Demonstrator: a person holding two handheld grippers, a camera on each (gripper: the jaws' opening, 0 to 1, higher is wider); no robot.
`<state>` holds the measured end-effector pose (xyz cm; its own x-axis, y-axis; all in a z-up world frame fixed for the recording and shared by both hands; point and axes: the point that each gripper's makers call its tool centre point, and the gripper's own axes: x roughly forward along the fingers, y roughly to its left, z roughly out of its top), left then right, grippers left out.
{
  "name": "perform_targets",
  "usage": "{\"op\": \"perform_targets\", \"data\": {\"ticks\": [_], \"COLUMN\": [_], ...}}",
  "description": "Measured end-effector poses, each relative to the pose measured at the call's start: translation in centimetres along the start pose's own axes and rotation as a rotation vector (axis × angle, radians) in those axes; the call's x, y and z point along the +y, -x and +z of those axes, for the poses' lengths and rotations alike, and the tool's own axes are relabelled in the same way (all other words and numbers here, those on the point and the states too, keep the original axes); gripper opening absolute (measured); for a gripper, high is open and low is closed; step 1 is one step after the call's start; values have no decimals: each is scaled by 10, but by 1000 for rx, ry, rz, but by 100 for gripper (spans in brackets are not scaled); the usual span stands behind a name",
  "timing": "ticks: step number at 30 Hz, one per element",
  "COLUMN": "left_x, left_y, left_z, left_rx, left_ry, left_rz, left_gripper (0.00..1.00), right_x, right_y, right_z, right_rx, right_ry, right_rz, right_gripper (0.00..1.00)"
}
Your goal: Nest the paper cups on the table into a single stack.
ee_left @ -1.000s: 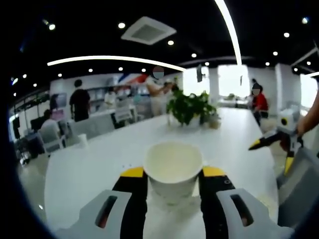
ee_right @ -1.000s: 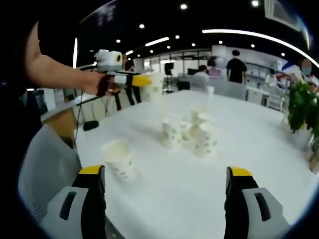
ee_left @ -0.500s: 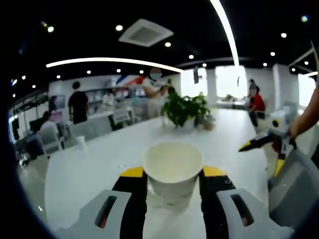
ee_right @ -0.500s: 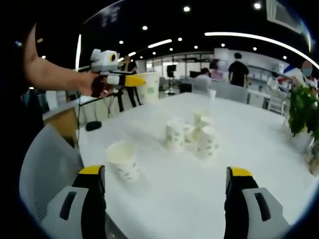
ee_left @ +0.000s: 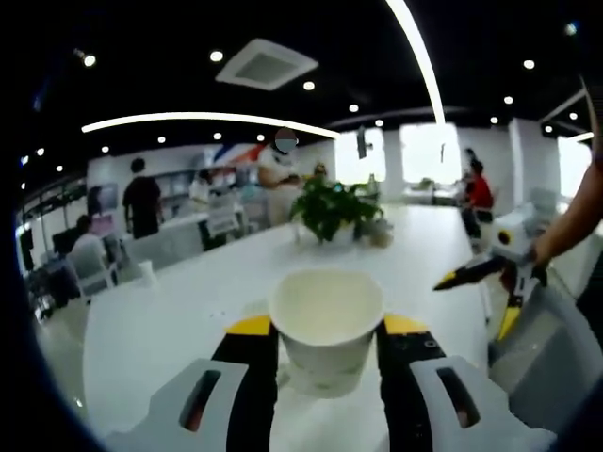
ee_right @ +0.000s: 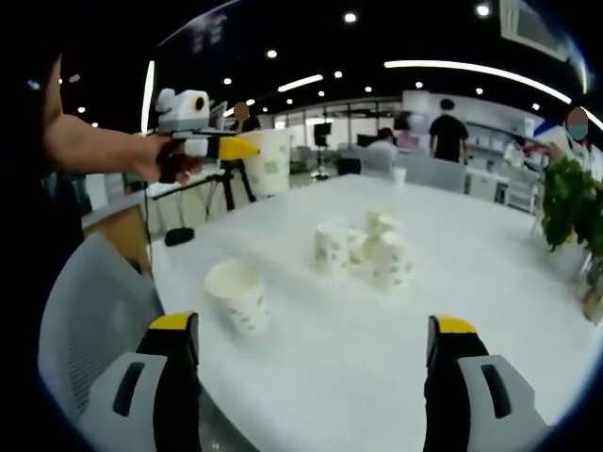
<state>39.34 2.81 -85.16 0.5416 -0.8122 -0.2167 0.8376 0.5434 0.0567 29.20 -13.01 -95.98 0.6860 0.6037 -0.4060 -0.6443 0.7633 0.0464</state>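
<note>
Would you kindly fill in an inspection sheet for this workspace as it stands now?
Surface: white table, bare near the right gripper.
Job's things: held cup in the left gripper; lone cup standing apart; cluster of cups mid-table.
Clutter: small far cup; potted plant.
Grippers: left gripper shut on the held cup; right gripper open, holding nothing.
Cables: nothing seen.
Surroundings: open office, people beyond the table, grey chair at the table's edge.

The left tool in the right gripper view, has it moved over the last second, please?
Yes. The left tool, holding a cup, has risen relative to the black tripod behind it.
</note>
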Motion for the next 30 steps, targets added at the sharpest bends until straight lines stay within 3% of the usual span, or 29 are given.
{"op": "perform_targets", "data": {"ticks": [14,30], "left_x": [-6,-23], "left_y": [-11,-5], "left_z": [17,26], "left_rx": [-31,-39], "left_ry": [26,8], "left_rz": [-20,-55], "left_gripper": [39,39], "right_x": [-15,-15], "right_y": [-10,-22], "right_z": [7,9], "right_rx": [4,-1], "right_ry": [-1,-3], "right_rz": [2,14], "right_gripper": [99,99]}}
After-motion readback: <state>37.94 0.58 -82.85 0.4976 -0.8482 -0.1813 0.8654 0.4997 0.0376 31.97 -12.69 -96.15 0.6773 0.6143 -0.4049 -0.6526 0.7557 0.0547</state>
